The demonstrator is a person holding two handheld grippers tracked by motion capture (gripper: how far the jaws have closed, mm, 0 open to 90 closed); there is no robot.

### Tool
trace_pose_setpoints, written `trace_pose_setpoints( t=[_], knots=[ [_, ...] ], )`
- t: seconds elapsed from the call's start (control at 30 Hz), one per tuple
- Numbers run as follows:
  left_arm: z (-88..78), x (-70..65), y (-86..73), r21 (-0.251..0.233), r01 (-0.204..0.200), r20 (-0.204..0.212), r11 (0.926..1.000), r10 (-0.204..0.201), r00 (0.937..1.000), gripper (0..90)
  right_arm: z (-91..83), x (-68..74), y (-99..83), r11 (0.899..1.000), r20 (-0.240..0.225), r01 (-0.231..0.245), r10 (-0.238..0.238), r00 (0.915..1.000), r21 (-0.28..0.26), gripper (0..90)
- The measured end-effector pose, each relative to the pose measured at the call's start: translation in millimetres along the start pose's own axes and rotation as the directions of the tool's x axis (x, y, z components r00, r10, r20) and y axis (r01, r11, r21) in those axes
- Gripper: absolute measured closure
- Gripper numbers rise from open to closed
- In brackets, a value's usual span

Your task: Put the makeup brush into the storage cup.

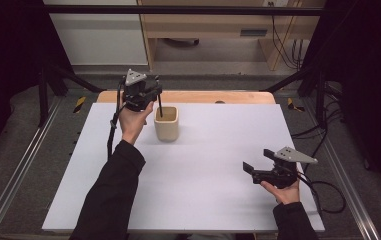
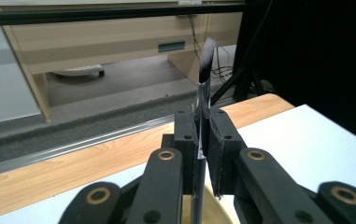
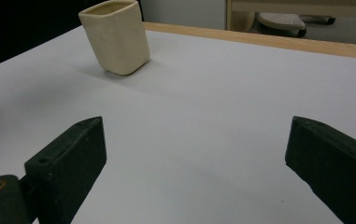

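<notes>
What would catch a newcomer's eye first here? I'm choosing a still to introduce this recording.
First, the left gripper at the far left of the white table, shut on a thin brush held upright, bristles up, its lower end over the mouth of a cream cup. Next, the right gripper, near the table's right front edge, jaws wide apart with nothing between them.

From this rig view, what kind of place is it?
Probably a lab recording station: a white tabletop framed by black metal rails, loose cables on the floor, and pale wooden office furniture behind.
</notes>
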State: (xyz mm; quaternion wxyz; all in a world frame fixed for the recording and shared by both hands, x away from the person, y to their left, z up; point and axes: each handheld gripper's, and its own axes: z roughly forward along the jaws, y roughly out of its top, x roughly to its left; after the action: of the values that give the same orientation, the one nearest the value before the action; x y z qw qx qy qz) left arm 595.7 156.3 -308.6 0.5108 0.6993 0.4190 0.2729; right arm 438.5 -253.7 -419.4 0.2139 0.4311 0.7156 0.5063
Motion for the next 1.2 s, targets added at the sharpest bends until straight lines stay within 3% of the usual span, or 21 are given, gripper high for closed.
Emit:
trace_pose_setpoints(
  t=[0.43,0.87,1.2],
  knots=[
    [12.6,4.7,-18.4,0.021,0.015,-0.011,0.9997,-0.015,0.9998,83.1,-0.2,0.2,0.0,1.000,-0.002,-0.001,0.001,1.0000,0.002,5.8],
    [14.9,6.6,-40.8,0.020,0.047,0.008,0.9987,-0.047,0.9989,83.2,2.2,1.5,-1.2,1.000,-0.007,0.002,-0.002,1.0000,0.008,6.0],
    [20.3,4.6,-61.9,0.042,0.032,0.004,0.9986,-0.032,0.9995,83.1,1.8,1.6,-1.1,1.000,-0.008,0.002,-0.002,1.0000,0.005,5.9]
  ],
)
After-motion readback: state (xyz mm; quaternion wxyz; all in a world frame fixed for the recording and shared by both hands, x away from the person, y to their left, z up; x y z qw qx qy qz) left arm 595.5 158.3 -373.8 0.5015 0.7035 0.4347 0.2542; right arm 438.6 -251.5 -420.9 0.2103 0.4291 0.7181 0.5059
